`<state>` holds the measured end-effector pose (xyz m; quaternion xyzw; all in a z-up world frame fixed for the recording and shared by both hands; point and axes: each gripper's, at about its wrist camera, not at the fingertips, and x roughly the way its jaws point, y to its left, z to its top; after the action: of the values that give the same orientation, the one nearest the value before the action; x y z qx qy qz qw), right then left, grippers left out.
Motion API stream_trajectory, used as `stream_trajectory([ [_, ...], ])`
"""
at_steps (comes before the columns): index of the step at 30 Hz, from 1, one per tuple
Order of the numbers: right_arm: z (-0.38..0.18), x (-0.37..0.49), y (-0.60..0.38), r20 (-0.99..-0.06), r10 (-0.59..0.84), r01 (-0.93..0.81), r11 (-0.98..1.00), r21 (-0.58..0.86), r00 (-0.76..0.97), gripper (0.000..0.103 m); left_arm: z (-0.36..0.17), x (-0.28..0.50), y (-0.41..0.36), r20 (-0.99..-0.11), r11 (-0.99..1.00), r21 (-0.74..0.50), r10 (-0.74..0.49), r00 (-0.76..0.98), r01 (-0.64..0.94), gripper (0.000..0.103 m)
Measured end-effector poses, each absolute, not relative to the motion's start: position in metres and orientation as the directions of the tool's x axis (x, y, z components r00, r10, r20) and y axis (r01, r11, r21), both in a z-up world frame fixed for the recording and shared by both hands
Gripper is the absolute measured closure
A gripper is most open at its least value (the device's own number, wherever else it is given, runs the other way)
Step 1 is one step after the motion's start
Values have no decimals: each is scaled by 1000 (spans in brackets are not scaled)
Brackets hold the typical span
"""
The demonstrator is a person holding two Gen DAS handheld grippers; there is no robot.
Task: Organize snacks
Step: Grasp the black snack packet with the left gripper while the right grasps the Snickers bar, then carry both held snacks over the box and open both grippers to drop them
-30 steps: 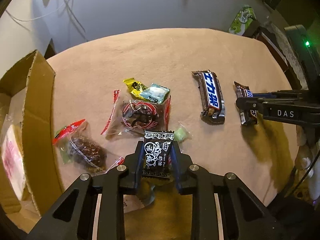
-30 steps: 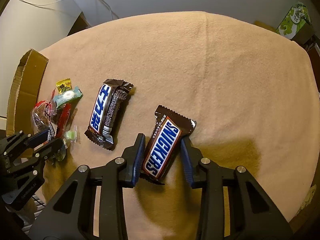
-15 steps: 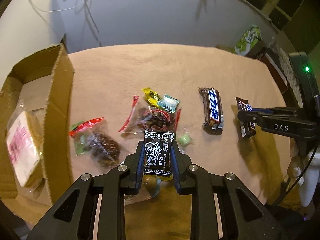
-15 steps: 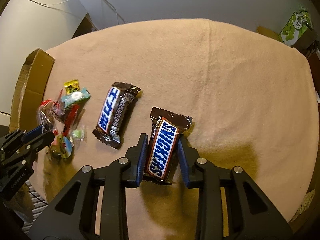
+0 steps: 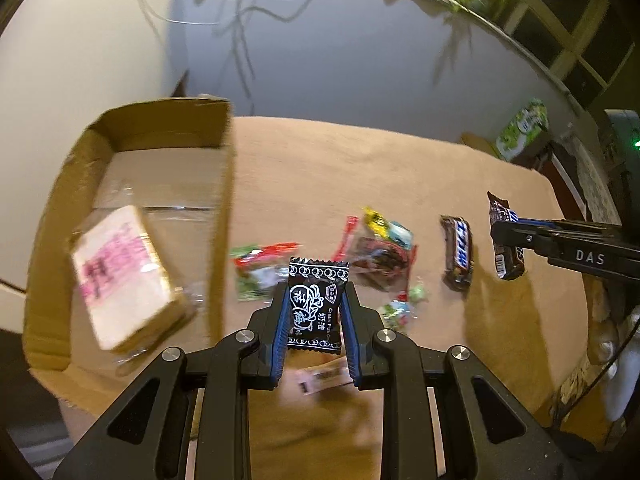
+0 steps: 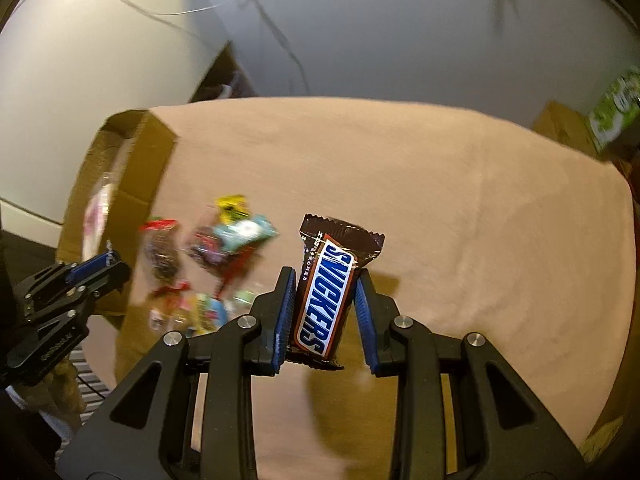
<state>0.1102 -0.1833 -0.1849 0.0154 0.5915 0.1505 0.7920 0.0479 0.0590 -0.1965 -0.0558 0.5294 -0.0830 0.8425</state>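
A slip is judged the main risk: both wrappers are glossy and are gripped only by their lower halves, so a quick swing toward the cardboard box [image 5: 132, 216] could let either one slide out and drop onto the table [image 5: 320, 176] short of the box wall. A collision is also possible, since the box stands at the table's left edge and two grippers may be brought over the same opening together; the near wall of the box could be clipped by a low approach. The loose snack pile [image 5: 376, 256] near the table's middle could be scattered if a carried packet is dragged through it. The left gripper [image 5: 315, 312] is seen nearly closed, its blue pads pinching a black candy packet [image 5: 316, 304] which is held upright and clear of the table. The right gripper [image 6: 324, 312] is set somewhat wider and is clamped on a Snickers bar [image 6: 326, 292], the bar standing up between the pads and lifted off the cloth. A second chocolate bar [image 5: 460, 256] is left lying on the table toward the right edge, just beside the raised bar. One wrapped pink-printed packet [image 5: 124, 280] is already seen lying inside the box.
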Motion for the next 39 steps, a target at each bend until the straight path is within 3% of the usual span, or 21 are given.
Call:
stream_trajectory([
  [22, -148, 120, -7, -895, 394, -563, 797, 219, 211, 72, -192, 16, 158, -876, 974, -154, -55, 479, -168, 81],
  [39, -164, 121, 59, -911, 380, -651, 735, 192, 160, 72, -194, 13, 178, -882, 973, -103, 7, 471, -207, 80],
])
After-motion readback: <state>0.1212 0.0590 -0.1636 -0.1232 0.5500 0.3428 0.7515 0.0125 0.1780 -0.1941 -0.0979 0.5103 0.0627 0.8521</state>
